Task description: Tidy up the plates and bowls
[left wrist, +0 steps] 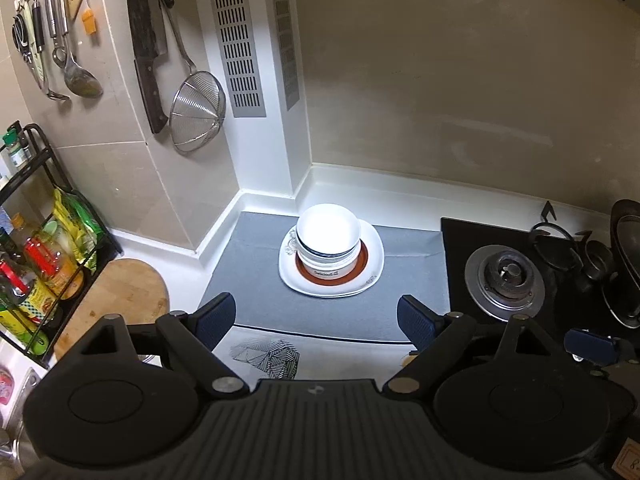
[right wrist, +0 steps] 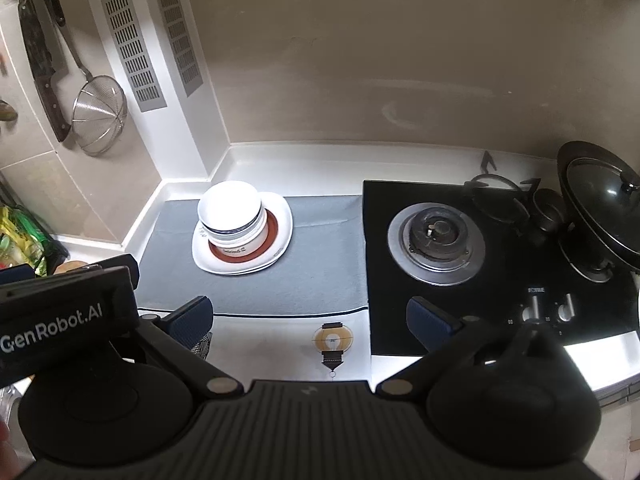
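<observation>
A stack of white bowls (left wrist: 329, 240) (right wrist: 232, 216) rests on white plates (left wrist: 372, 276) (right wrist: 280, 236), the upper plate having a red-brown ring. The pile stands on a grey mat (left wrist: 248, 264) (right wrist: 312, 272) in the counter's back corner. My left gripper (left wrist: 316, 322) hovers above the mat's near edge, open, nothing between its fingers. My right gripper (right wrist: 310, 322) hangs to the right of it, over the counter's front, also open and empty. The left gripper's body (right wrist: 68, 308) shows at the left of the right wrist view.
A gas hob (right wrist: 436, 240) (left wrist: 504, 280) lies right of the mat, with a dark wok and lid (right wrist: 600, 208) beyond. A knife (left wrist: 146, 52), strainer (left wrist: 196, 112) and ladles hang on the left wall. A bottle rack (left wrist: 36, 248) and round wooden board (left wrist: 120, 300) stand left.
</observation>
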A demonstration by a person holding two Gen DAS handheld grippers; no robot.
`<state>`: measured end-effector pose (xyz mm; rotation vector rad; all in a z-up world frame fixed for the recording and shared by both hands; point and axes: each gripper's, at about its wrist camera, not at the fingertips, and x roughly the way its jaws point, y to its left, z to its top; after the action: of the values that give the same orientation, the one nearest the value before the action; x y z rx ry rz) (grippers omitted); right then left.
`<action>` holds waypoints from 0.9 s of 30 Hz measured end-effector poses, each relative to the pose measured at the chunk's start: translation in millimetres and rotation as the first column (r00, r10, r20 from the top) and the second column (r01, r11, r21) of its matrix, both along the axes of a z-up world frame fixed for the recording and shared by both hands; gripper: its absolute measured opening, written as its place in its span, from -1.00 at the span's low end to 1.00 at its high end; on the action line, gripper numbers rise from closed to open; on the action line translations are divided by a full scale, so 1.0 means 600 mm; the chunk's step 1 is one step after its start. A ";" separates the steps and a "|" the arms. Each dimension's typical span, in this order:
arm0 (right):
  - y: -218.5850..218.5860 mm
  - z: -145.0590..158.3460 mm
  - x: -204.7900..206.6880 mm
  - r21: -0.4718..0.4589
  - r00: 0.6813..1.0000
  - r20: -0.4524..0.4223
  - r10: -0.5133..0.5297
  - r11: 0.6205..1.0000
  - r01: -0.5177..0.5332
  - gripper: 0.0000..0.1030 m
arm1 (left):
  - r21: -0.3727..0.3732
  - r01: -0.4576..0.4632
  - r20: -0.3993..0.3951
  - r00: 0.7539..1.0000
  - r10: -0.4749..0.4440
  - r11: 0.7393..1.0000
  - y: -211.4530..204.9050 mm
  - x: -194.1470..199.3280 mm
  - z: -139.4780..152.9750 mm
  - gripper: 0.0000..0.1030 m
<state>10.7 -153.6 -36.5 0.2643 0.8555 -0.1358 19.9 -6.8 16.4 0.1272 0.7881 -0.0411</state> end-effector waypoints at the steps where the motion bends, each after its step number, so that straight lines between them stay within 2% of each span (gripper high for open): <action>1: 0.000 0.000 0.002 0.002 1.000 -0.002 0.006 1.000 -0.006 0.99 | 0.000 -0.002 -0.004 1.000 0.002 1.000 0.001 0.001 0.001 0.73; 14: -0.002 -0.013 0.015 0.024 0.999 -0.021 0.050 0.998 -0.050 0.99 | 0.049 -0.037 -0.029 0.999 0.038 0.998 -0.005 0.004 -0.003 0.79; 27: -0.024 -0.016 0.005 0.041 0.998 -0.024 0.051 0.998 -0.050 0.99 | 0.061 -0.057 -0.018 0.998 0.058 0.997 -0.027 -0.008 -0.001 0.85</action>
<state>13.6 -167.9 -45.8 0.2788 0.8899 -0.0753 15.3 -23.3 15.7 0.1617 0.8125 0.0362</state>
